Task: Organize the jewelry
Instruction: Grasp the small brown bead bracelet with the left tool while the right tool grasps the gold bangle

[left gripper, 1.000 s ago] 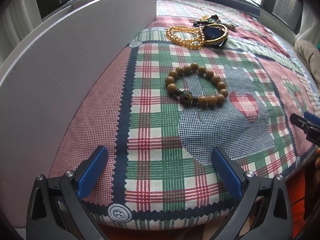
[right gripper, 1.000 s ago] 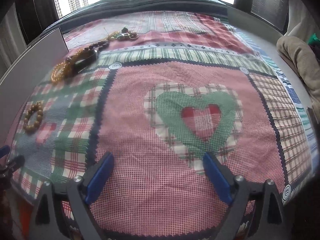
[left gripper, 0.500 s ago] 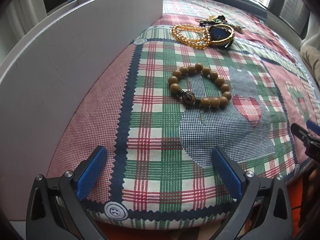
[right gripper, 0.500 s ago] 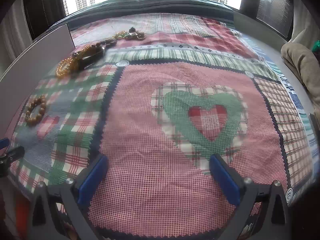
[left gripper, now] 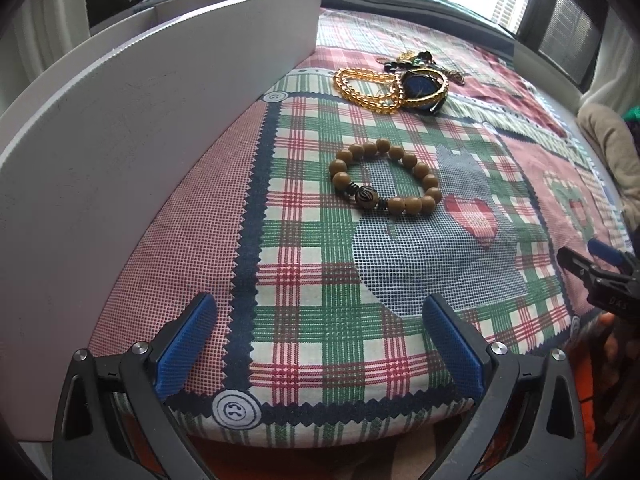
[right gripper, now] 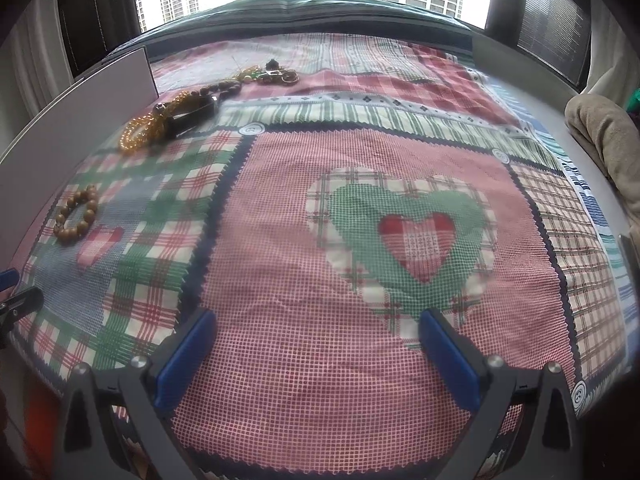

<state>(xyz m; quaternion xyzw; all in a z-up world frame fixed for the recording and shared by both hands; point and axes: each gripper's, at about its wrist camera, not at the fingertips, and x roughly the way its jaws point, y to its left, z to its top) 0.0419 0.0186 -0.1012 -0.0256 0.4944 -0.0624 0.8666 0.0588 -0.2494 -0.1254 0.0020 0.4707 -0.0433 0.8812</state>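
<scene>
Both claws are held wide open and empty at the near edge of the patchwork cloth (left gripper: pixel 304 320): the left claw (left gripper: pixel 320 344) is seen low over the plaid patch, the right claw (right gripper: pixel 316 356) over the pink patch below the green heart (right gripper: pixel 404 232). At the far left, a white box (left gripper: pixel 120 140) is stood along the cloth's edge, its inside hidden from view. Just right of it, ahead of the left claw and apart from everything else, a wooden bead bracelet (left gripper: pixel 386 182) is laid flat on the cloth. Farther off, near the box's far end, an amber bead strand (left gripper: pixel 368 90) is tangled with a dark blue piece (left gripper: pixel 420 86) and several smaller items too small to be told apart. Nothing has yet been gripped, so the step in hand is judged to be the approach to the first piece. The wooden bracelet is likely to be taken next by the left claw; a forward reach and a low pinch across one side of the bead ring would be called for, with the cloth left ungathered.
</scene>
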